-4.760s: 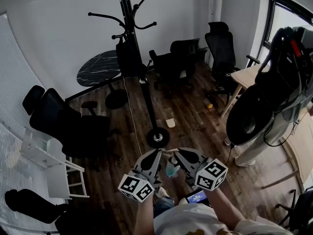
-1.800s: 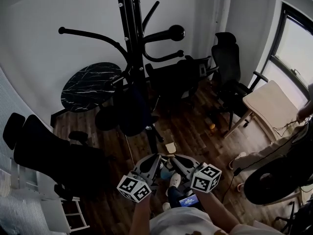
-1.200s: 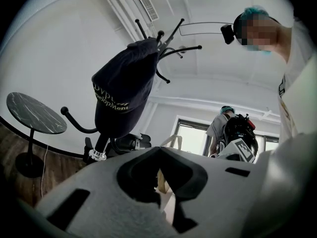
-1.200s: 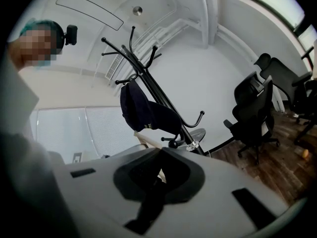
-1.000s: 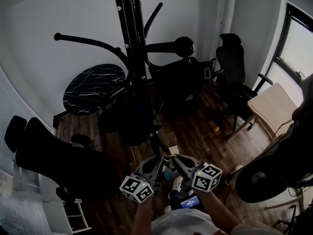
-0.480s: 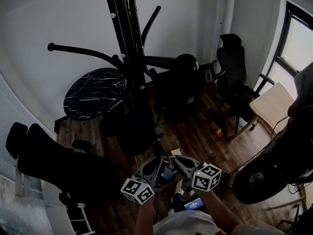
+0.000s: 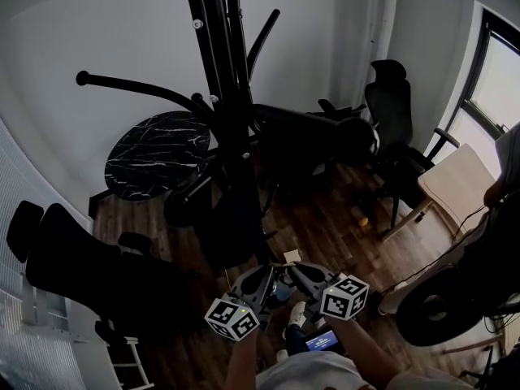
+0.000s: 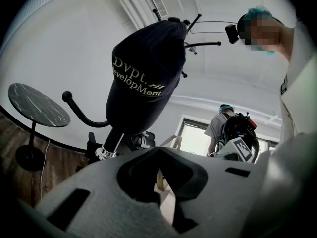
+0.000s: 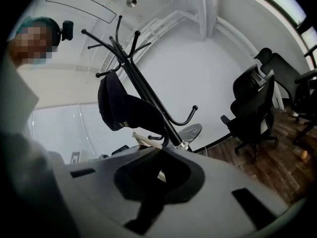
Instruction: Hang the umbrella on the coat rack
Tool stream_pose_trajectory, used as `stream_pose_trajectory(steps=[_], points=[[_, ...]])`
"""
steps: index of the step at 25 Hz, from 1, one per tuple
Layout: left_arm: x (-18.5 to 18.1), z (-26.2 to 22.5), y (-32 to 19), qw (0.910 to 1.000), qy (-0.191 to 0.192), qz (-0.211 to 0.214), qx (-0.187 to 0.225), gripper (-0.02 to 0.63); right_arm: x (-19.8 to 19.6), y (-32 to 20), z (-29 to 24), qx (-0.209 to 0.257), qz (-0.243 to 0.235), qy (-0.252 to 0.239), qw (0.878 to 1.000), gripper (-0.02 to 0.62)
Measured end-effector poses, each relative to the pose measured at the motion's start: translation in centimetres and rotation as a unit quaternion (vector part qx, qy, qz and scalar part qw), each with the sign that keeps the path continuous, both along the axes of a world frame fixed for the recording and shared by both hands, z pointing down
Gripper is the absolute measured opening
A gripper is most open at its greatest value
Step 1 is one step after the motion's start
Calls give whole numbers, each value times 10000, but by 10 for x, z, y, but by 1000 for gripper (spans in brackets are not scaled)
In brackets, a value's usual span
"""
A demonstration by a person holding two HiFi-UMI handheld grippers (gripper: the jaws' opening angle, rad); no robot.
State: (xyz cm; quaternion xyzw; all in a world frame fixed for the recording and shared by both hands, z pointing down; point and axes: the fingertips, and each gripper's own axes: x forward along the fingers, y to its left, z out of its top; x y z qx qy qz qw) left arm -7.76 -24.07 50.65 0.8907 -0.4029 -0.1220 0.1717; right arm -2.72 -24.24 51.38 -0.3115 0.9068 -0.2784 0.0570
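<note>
The black coat rack [image 7: 227, 96] rises at the middle of the head view, with curved hooks spreading left and right. A dark folded umbrella [image 7: 231, 222] hangs from it against the pole. In the left gripper view the umbrella [image 8: 143, 78] fills the upper middle and shows pale lettering. In the right gripper view it [image 9: 121, 110] hangs left of the slanted rack [image 9: 148, 100]. My left gripper [image 7: 266, 272] and right gripper [image 7: 294, 270] sit low and side by side in front of my body, below the umbrella and apart from it. Both left [image 8: 158, 150] and right [image 9: 159, 150] jaws are shut on nothing.
A round black marble table [image 7: 158, 140] stands behind the rack. Black office chairs sit at the left [image 7: 73, 258] and back right [image 7: 394, 112]. A pale wooden table [image 7: 455, 177], a person [image 7: 504, 185] and a dark fan [image 7: 431, 307] crowd the right side.
The view has closed in on the rack, which now looms larger, and its ball-ended hook has swung to the right. Both grippers stay low, together and shut. The umbrella hangs throughout.
</note>
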Motion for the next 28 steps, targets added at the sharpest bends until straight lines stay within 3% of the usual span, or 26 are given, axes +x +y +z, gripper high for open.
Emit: stream_pose_trajectory(steps=[11,28], points=[[2,22,-5,9996,4,79,-273,20,-1,-6,22,-271,38,-12,9996,11],[-5,42,-9,9988,35,54,-477,20,-7,-14,41,-322,54,128,9994,11]])
